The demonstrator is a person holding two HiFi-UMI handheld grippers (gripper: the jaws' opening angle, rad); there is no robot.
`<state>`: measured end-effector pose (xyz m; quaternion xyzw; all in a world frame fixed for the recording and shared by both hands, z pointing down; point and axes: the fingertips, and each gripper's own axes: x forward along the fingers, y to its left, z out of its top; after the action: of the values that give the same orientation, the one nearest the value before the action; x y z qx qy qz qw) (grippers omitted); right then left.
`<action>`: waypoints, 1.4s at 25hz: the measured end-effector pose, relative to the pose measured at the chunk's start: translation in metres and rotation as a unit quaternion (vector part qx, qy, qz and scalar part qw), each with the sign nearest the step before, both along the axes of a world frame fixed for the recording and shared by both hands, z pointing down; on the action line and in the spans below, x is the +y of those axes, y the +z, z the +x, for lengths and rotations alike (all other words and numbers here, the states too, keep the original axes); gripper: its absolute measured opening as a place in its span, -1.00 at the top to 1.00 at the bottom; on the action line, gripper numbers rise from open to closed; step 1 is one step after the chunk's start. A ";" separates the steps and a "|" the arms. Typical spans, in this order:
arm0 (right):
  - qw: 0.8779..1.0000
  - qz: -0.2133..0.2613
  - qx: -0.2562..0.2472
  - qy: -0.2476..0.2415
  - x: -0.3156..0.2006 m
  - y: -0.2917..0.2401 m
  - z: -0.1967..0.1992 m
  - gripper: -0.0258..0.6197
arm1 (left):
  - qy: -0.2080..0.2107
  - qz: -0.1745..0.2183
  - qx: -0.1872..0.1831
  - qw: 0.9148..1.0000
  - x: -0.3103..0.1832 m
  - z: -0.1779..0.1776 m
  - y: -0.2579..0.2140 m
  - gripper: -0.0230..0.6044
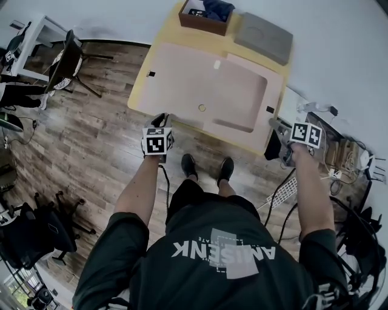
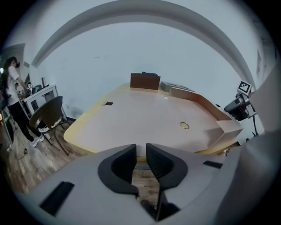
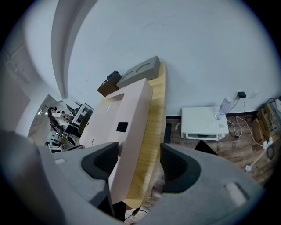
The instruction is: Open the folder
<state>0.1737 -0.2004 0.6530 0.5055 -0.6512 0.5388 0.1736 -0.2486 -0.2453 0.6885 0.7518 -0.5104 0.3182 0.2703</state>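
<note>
A large pale pink folder [image 1: 206, 91] lies flat over most of the yellow-edged table [image 1: 140, 79], with a small brass ring [image 1: 202, 108] near its front edge. My left gripper [image 1: 160, 118] hovers at the table's near left edge. In the left gripper view, the left gripper [image 2: 141, 154] shows only a narrow gap, with nothing between its jaws and the folder [image 2: 149, 118] beyond. My right gripper [image 1: 276, 124] is at the near right corner. In the right gripper view, the right gripper [image 3: 139, 160] stands wide open around the folder's edge [image 3: 123, 114] and the table's rim [image 3: 151, 132], without pressing on them.
A brown box [image 1: 205, 17] and a grey pad [image 1: 264, 37] sit at the table's far end. A chair [image 1: 66, 60] stands left of the table, a white appliance [image 3: 204, 123] and cables on the floor to the right. A person [image 2: 13, 101] stands far left.
</note>
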 end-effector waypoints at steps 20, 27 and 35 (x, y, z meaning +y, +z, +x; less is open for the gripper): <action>0.985 0.169 0.021 -0.009 0.011 -0.102 -0.004 0.15 | 0.063 0.098 0.120 0.986 -0.008 0.048 -0.149 0.65; 0.953 0.302 0.022 -0.024 0.009 -0.211 -0.004 0.84 | 0.101 0.199 0.152 0.963 -0.004 0.085 -0.244 0.83; 0.917 0.394 0.051 -0.031 0.026 -0.311 -0.004 0.89 | 0.120 0.232 0.196 0.945 0.010 0.117 -0.321 0.92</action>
<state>0.1696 -0.1742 0.3416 0.5394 -0.8164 0.2059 0.0102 -0.1313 -0.2350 0.3676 0.8969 -0.4132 0.0671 0.1428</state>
